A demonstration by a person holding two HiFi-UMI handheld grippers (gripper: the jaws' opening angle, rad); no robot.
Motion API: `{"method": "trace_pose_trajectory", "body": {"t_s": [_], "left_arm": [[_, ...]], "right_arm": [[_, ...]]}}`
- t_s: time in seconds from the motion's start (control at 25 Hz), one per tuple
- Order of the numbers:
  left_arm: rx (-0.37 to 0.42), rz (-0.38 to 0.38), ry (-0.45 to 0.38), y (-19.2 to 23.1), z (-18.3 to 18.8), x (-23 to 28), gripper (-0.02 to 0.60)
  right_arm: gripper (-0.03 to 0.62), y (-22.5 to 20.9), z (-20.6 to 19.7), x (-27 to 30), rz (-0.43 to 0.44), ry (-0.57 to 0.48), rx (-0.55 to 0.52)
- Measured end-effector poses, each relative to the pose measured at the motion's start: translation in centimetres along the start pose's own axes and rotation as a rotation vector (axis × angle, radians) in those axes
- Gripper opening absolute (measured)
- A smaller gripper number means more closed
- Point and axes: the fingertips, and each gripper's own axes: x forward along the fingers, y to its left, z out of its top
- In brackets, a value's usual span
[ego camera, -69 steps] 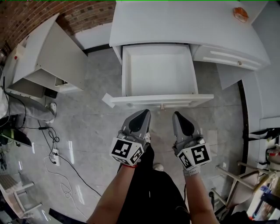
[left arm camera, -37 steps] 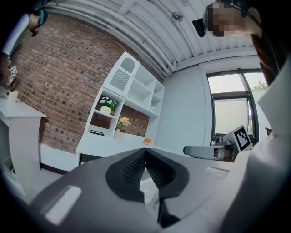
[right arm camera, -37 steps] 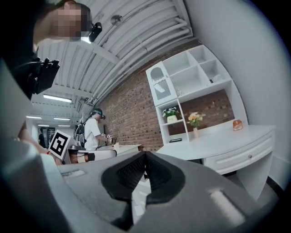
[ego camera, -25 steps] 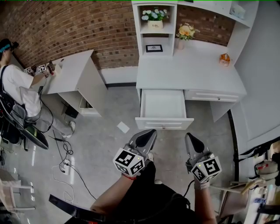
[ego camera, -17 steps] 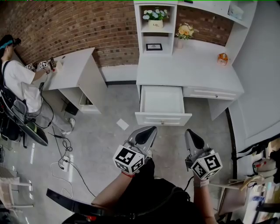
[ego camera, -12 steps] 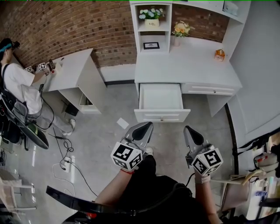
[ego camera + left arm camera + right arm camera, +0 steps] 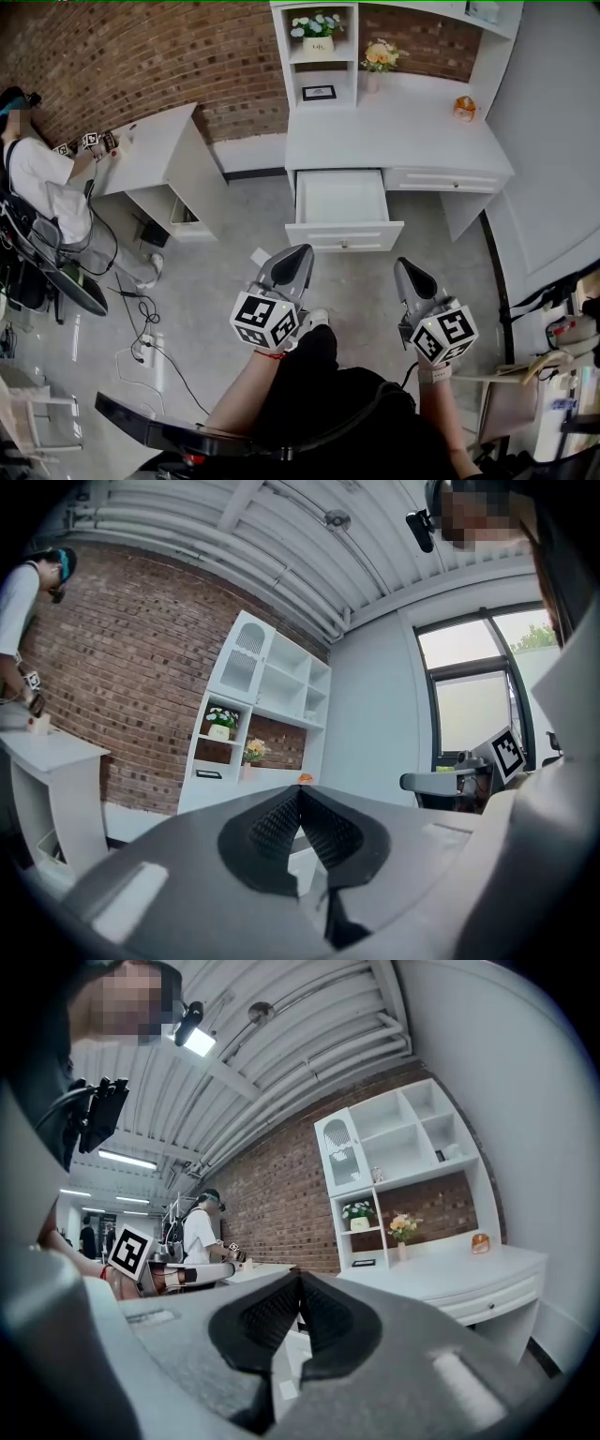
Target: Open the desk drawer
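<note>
The white desk (image 7: pixel 398 141) stands against the brick wall, and its left drawer (image 7: pixel 342 202) is pulled out, showing an empty white inside. The drawer front carries a small knob (image 7: pixel 344 245). My left gripper (image 7: pixel 296 255) hangs shut and empty, a short way in front of the drawer's left corner. My right gripper (image 7: pixel 404 270) is also shut and empty, in front of the drawer's right corner. In the left gripper view the left gripper (image 7: pixel 300 795) has its jaws closed tip to tip; the right gripper (image 7: pixel 300 1280) shows the same in its own view.
A second, closed drawer (image 7: pixel 441 180) sits to the right of the open one. A hutch (image 7: pixel 323 47) with flowers and an orange object (image 7: pixel 462 108) are on the desk. Another white desk (image 7: pixel 155 150), a seated person (image 7: pixel 37 183), floor cables (image 7: pixel 141 352) and a paper scrap (image 7: pixel 260 256) lie left.
I have backed away from the desk: the open drawer now looks smaller and farther off. Both grippers stayed shut and empty, and the drawer stayed open.
</note>
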Motion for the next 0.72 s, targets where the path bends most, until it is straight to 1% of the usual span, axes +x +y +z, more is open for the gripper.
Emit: {"method": "trace_pose_trajectory", "body": {"t_s": [0.28, 0.72], "left_arm": [[0.004, 0.033, 0.008, 0.5, 0.0, 0.3, 0.003], [0.003, 0.039, 0.044, 1.7, -0.4, 2.0, 0.003]], "right_arm": [[0.003, -1.0, -0.3, -0.9, -0.025, -0.001, 0.015], [0.003, -2.6, -0.6, 0.0, -0.042, -0.003, 0.041]]}}
